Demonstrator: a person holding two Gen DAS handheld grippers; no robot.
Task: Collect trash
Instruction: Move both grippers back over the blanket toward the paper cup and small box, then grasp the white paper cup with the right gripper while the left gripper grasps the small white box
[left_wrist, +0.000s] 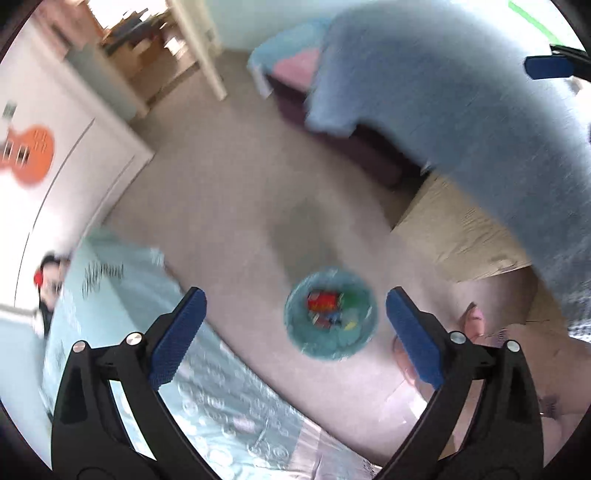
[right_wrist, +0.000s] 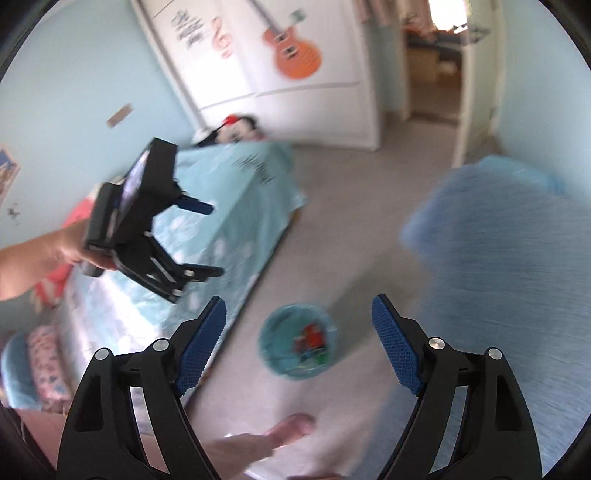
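**Clerk:** Listing what you hold: left gripper, fingers spread wide, nothing between them. Right gripper, likewise spread and empty. Item three, the teal bin, stands on the carpet below and ahead of both grippers, framed between each pair of fingers. Contents: a red can and smaller coloured scraps, blurred.

**Operator:** So what should I do now?

**Clerk:** Judged from the empty fingers and the filled bin, you are between pieces. Steady both grippers first; both views smear. Then sweep the floor and bed edges for what is left, and approach any piece from above with the fingers this wide.

**Operator:** Do the two views differ?

**Clerk:** Yes. Only the right wrist view shows your left gripper from outside, up and to the left over the bed, plus the guitar sticker on the wardrobe. Only the left wrist view shows the wooden box ahead to the right, under the blue blanket. No loose trash is plain in either.
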